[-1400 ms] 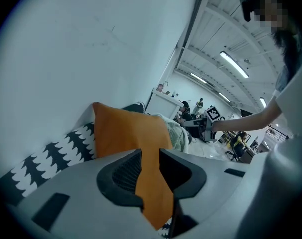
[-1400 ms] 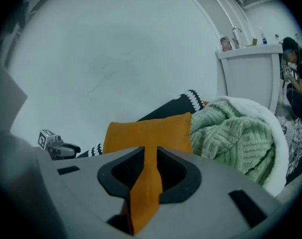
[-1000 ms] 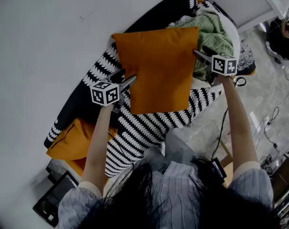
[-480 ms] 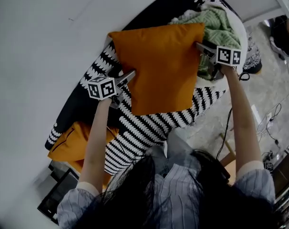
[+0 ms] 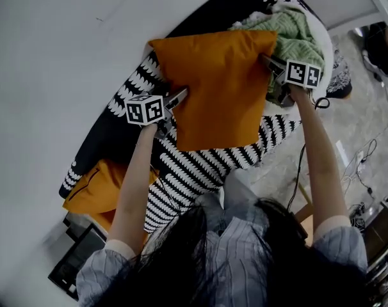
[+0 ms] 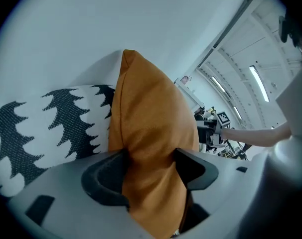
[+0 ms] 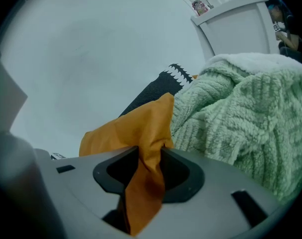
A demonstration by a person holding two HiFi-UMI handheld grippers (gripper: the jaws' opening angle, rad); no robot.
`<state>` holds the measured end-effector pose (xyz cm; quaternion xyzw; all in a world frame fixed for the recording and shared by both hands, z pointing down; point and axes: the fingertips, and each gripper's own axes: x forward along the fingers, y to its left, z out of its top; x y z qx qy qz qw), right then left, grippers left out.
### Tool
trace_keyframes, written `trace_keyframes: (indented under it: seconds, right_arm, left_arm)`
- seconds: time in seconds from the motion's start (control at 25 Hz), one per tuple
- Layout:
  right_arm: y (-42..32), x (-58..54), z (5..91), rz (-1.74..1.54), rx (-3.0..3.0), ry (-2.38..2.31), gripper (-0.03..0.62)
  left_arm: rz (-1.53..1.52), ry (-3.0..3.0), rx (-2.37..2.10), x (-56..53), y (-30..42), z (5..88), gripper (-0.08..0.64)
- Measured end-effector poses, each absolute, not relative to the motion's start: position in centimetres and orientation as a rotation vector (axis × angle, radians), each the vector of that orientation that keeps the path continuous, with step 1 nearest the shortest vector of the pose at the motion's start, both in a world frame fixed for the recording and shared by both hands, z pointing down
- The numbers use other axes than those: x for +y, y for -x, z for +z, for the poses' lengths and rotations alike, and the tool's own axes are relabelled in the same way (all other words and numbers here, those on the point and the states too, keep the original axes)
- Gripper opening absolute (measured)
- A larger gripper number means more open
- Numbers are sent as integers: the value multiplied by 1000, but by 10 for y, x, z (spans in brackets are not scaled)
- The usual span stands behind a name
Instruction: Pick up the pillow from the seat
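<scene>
An orange pillow (image 5: pixel 216 85) leans on the seat, which wears a black-and-white patterned cover (image 5: pixel 200 165). My left gripper (image 5: pixel 179 98) is at the pillow's left edge. In the left gripper view the pillow (image 6: pixel 151 113) bulges between the jaws of the left gripper (image 6: pixel 151 166), which have just been closing and squeeze it. At the pillow's right edge is my right gripper (image 5: pixel 268 61). The right gripper view has a thin fold of the pillow (image 7: pixel 136 126) pinched in the right gripper (image 7: pixel 150 159), whose jaws have just been closing.
A green knit blanket (image 5: pixel 296 37) is heaped beside the pillow's right edge, close by the right gripper. A second orange pillow (image 5: pixel 95 194) lies at the seat's lower left end. A white wall (image 5: pixel 53 56) runs behind, and cables (image 5: pixel 360 165) trail on the floor at right.
Both grippers have come in onto the pillow's side edges, the left one sliding right onto the fabric. The pillow has hardly moved on the seat.
</scene>
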<state>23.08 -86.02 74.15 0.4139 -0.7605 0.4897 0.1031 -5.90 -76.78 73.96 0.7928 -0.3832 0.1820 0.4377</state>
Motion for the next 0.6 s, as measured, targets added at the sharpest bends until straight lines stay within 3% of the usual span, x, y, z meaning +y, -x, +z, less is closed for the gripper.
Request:
trace_keyframes:
  seconds: [0.2, 0.6]
  right_arm:
    - [-222, -827, 716, 1432, -2321, -1271, 118]
    - [-198, -755, 640, 1144, -2422, -1126, 95]
  left_arm:
    - [489, -1947, -1021, -742, 68, 735, 256]
    - [506, -1987, -1051, -666, 89, 694, 212]
